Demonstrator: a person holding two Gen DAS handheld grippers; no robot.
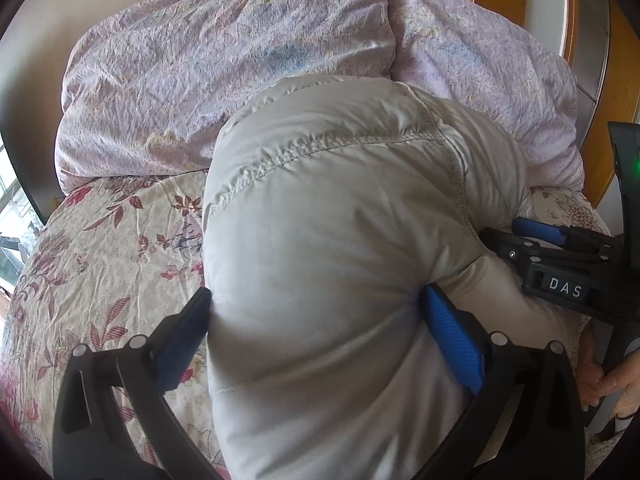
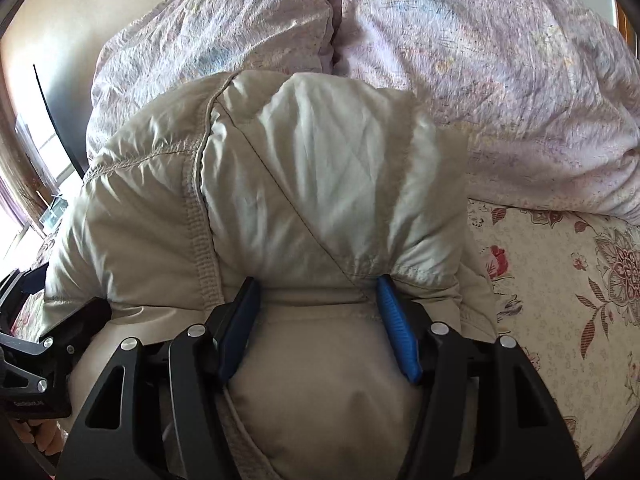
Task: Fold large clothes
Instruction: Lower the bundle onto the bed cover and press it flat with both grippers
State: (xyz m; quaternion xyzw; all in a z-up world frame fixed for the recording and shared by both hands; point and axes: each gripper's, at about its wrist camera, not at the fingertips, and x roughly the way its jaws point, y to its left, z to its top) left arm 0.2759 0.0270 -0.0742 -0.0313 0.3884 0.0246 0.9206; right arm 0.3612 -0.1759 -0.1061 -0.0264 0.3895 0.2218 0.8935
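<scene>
A puffy beige jacket (image 1: 328, 240) lies bunched on a floral bedsheet (image 1: 100, 248), near two lilac pillows (image 1: 224, 64). The left gripper (image 1: 316, 320) and right gripper (image 2: 316, 312) each clamp thick folds of it.

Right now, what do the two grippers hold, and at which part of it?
Both hold the padded beige jacket. The left gripper and the right gripper each squeeze a thick bunch of its near, folded bulk.

Both grippers' fingers (image 1: 452, 336) clamped wide.
</scene>
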